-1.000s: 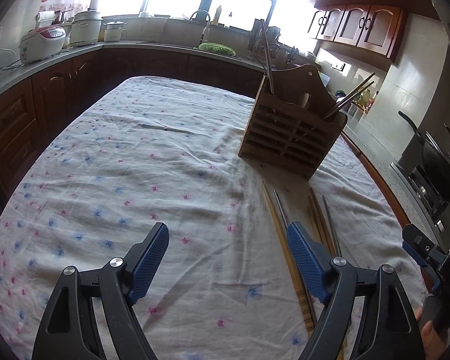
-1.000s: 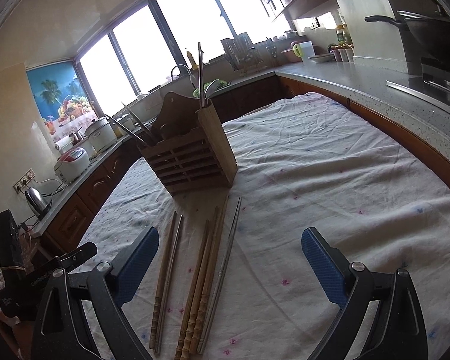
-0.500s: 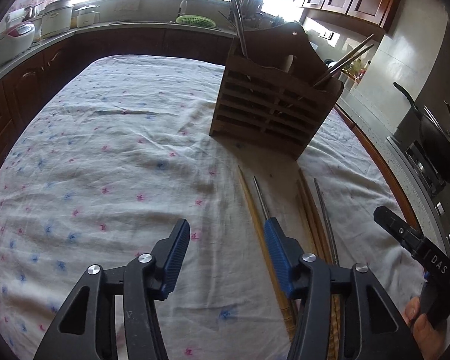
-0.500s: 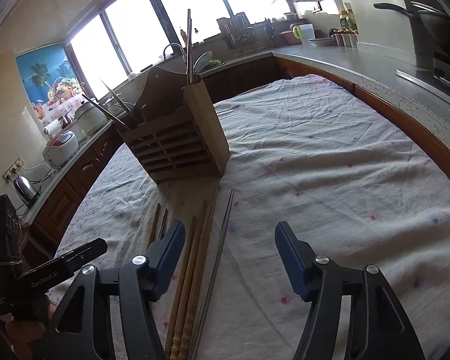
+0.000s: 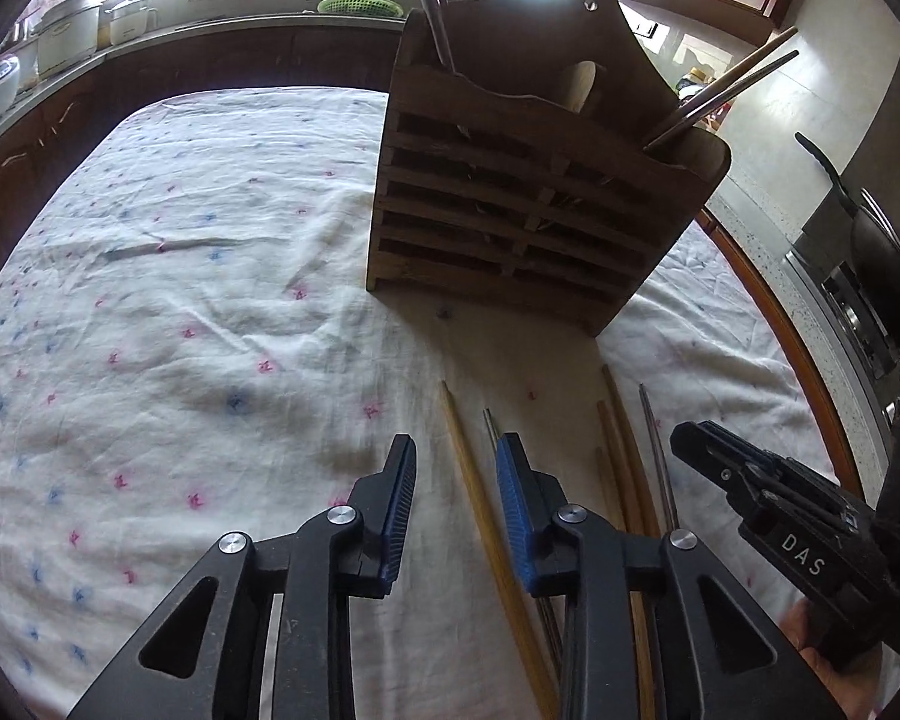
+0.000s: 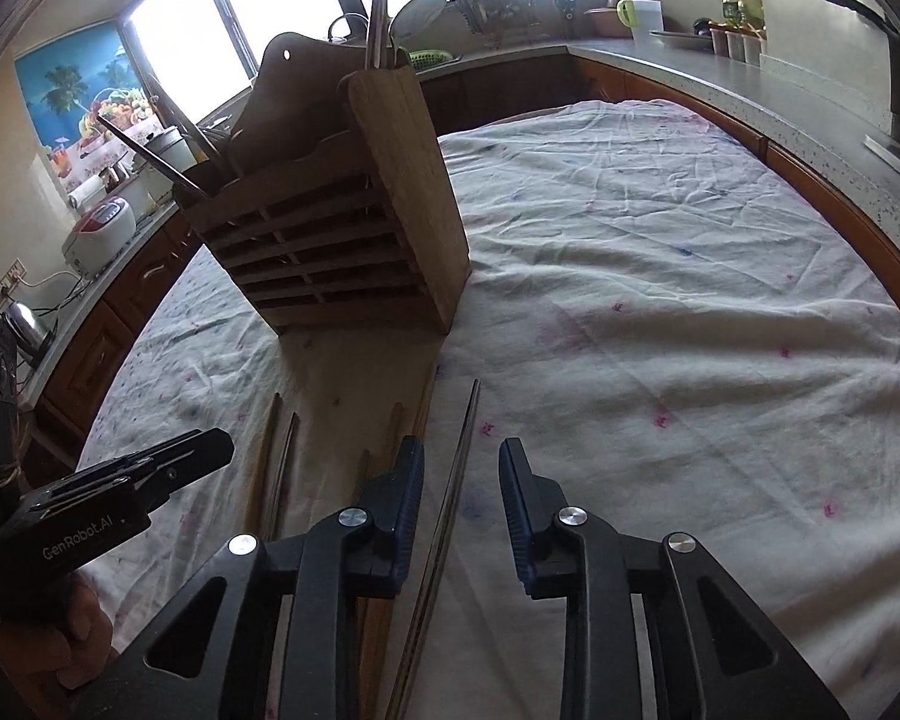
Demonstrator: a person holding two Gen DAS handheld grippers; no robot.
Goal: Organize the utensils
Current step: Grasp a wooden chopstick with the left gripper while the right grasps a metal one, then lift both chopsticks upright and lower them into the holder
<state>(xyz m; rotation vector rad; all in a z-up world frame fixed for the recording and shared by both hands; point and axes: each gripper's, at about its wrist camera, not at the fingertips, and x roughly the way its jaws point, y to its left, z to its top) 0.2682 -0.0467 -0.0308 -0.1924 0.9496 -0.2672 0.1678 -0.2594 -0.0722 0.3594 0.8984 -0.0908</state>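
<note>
A slatted wooden utensil holder (image 5: 528,198) stands on the cloth-covered table, with chopsticks sticking out of its top; it also shows in the right wrist view (image 6: 342,228). Several loose chopsticks lie on the cloth in front of it. My left gripper (image 5: 456,468) is open, low over the cloth, its jaws either side of a wooden chopstick (image 5: 480,516). My right gripper (image 6: 459,468) is open, its jaws either side of a metal chopstick (image 6: 450,510). More wooden chopsticks (image 6: 384,450) lie left of it. Each gripper shows in the other's view.
The white flower-print tablecloth (image 5: 168,324) covers the table. Kitchen counters run around it, with rice cookers (image 5: 66,36) at the left, a sink and green basket (image 5: 360,3) at the back, and a stove with a pan (image 5: 870,240) at the right.
Both grippers have moved forward and down toward the chopsticks and the holder. Both sets of jaws have narrowed from wide open, each now straddling a chopstick.
</note>
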